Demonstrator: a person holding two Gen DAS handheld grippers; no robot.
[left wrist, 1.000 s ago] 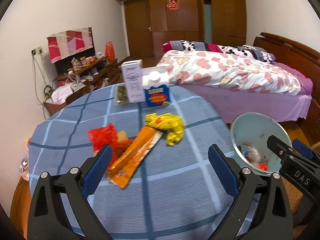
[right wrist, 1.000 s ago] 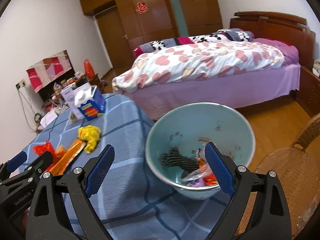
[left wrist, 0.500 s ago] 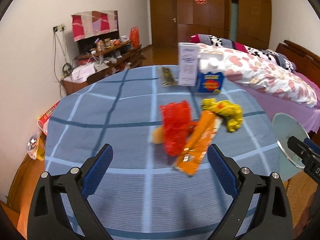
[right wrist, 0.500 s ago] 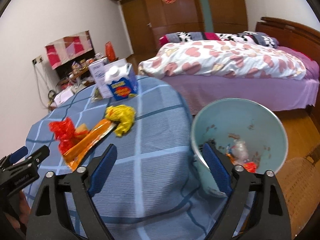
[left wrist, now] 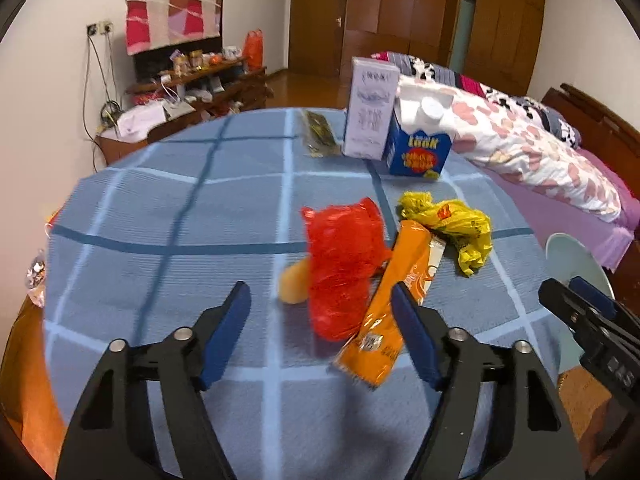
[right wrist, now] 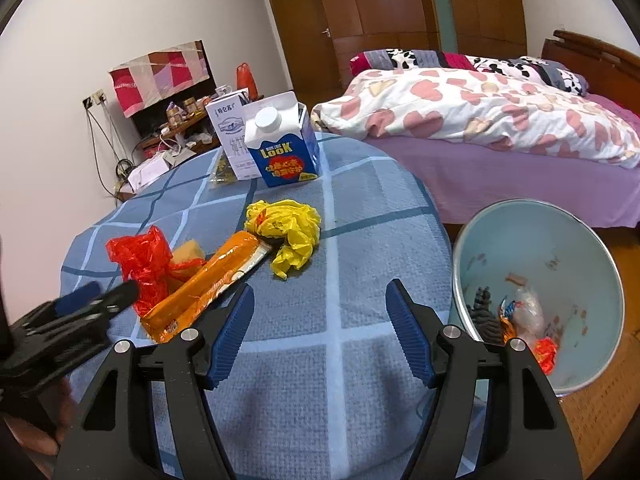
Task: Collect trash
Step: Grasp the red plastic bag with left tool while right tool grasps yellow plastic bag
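On the blue checked tablecloth [left wrist: 168,208] lie a crumpled red plastic bag [left wrist: 340,264], an orange wrapper [left wrist: 394,304], a yellow plastic bag [left wrist: 452,224] and a small yellow lump [left wrist: 294,286]. My left gripper [left wrist: 319,292] hovers just short of the red bag. Its jaws are closing and the bag shows between the fingertips, with no pad pressing on it. My right gripper [right wrist: 320,290] hangs over bare cloth, below the yellow bag [right wrist: 288,232] and right of the orange wrapper [right wrist: 212,284]. Its jaws are closing on nothing. The pale blue bin [right wrist: 536,240] stands to its right with trash inside.
A blue carton [right wrist: 284,148], a white carton [right wrist: 232,136] and a dark packet [left wrist: 318,134] sit at the table's far side. A bed [right wrist: 500,120] lies beyond the bin. A wicker seat [right wrist: 600,420] is at the lower right, a cluttered low cabinet [left wrist: 192,84] by the left wall.
Both views have swung from the bin toward the trash on the table. My left gripper came closer to the red bag and orange wrapper. Both pairs of jaws have narrowed.
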